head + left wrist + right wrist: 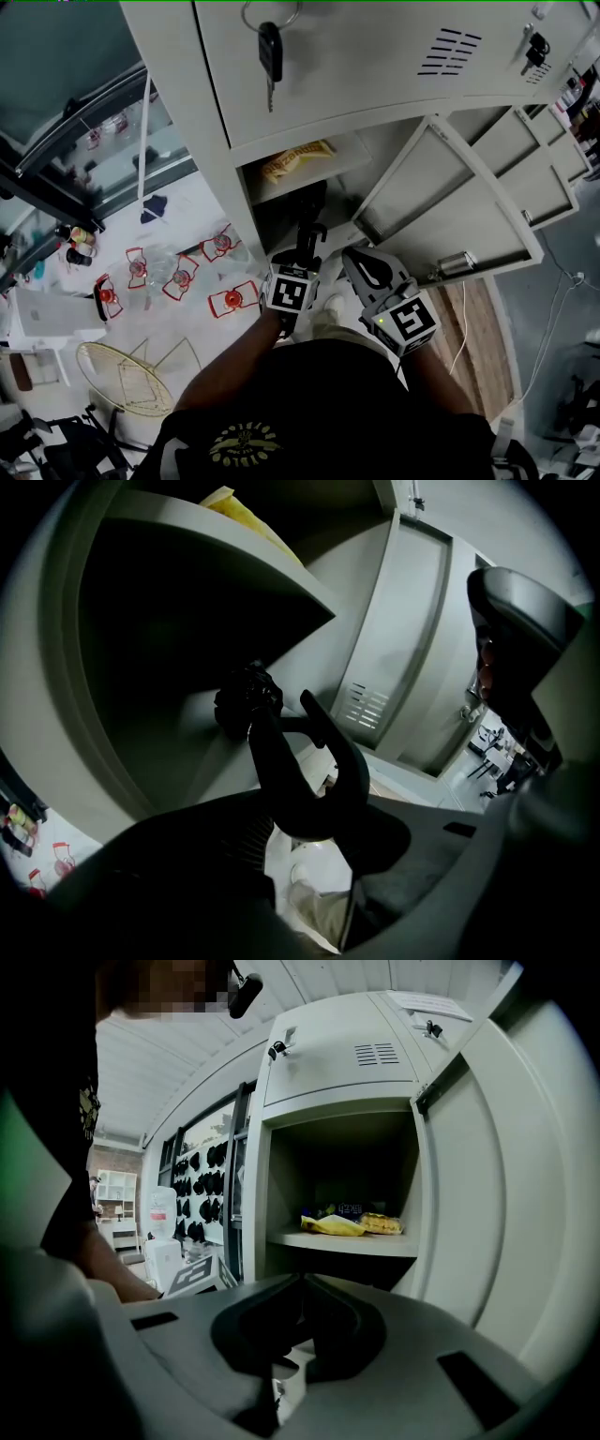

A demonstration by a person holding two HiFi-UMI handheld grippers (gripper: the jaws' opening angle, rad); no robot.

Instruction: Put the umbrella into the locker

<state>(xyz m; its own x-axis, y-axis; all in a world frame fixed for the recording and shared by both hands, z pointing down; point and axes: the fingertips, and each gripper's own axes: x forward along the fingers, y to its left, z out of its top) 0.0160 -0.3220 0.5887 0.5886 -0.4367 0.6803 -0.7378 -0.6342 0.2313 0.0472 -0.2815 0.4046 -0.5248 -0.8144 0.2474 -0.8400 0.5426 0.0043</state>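
Note:
The black umbrella [309, 228] reaches into the dark lower compartment of the grey locker [375, 56]. In the left gripper view its folded body [246, 697] lies inside that compartment and its curved hook handle [323, 761] runs back between my jaws. My left gripper [304, 257] [314, 832] is shut on that handle at the compartment's mouth. To its right, my right gripper [364, 265] [300, 1288] hangs in front of the locker with its jaws closed together and nothing in them.
The locker door [459, 202] stands open to the right. A yellow snack bag [298, 157] [333, 1225] lies on the shelf above. Keys [270, 52] hang from the upper door. Red-and-white items [178, 277] and a wire basket [127, 375] sit on the floor to the left.

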